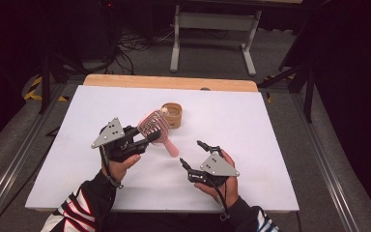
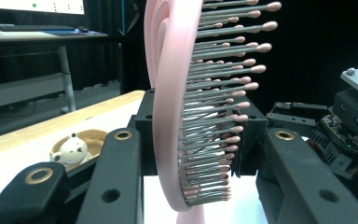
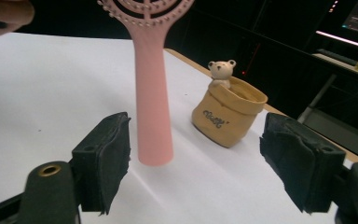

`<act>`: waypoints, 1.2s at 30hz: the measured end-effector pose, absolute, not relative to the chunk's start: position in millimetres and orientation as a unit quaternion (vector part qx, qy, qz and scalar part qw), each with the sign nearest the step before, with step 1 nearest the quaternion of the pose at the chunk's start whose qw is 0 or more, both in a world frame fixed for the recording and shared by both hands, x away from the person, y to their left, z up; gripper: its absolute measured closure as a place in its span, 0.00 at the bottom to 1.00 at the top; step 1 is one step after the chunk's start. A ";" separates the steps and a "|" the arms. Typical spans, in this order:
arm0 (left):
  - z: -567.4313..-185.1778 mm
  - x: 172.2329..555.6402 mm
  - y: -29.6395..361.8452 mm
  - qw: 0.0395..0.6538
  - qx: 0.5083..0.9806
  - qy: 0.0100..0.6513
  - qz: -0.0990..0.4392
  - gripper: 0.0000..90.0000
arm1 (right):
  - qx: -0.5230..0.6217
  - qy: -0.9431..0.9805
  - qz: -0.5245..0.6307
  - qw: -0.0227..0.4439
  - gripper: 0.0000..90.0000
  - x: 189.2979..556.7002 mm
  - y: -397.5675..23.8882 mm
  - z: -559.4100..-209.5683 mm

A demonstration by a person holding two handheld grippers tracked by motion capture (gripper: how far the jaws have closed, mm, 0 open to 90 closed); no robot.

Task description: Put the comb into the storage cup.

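A white table top (image 1: pixel 251 125) with a wooden edge at the far side stands on a grey floor in a dark room. In the high view, the left gripper (image 1: pixel 145 139) sits at about 9 o'clock from the table's middle and grips the head of a pink hairbrush (image 1: pixel 157 129). The brush handle slants down toward 5 o'clock. Just behind the brush, at 12 o'clock from it, stands a small tan pot (image 1: pixel 173 114). The right gripper (image 1: pixel 193 153) is at about 5 o'clock on the table, its jaws wide apart with nothing between them.

In the left gripper view, the hairbrush (image 2: pixel 168 116) stands on its edge between the black jaws, pins pointing to 3 o'clock. The pot (image 2: pixel 93 140) with a little white bear (image 2: pixel 72 148) peeks out at 8 o'clock.

In the right gripper view, the two black pads (image 3: pixel 105 158) stand far apart. The pink handle (image 3: pixel 153 102) hangs down above the table between them, touching neither. The pot (image 3: pixel 226 116) at 2 o'clock has small dark writing, too small to read. The bear (image 3: pixel 221 71) sits on its rim.
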State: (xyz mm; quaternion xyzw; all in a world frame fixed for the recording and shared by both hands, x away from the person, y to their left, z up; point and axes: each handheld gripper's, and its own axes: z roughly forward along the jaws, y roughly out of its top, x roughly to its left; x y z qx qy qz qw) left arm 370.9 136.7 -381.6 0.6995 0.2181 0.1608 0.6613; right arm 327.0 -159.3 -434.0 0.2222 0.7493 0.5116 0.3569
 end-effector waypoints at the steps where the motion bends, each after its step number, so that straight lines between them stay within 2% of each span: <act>1: -381.0 370.7 137.7 0.660 0.701 0.218 0.161 0.71 | 0.223 0.748 0.512 0.358 0.27 326.9 -160.6 -433.7; 25: -368.5 369.2 159.0 0.663 0.690 0.221 0.188 0.71 | 0.253 0.726 0.509 0.387 0.25 318.3 -199.5 -429.2; 36: -364.0 370.4 168.5 0.664 0.684 0.224 0.202 0.71 | 0.271 0.720 0.504 0.393 0.15 311.0 -219.2 -429.9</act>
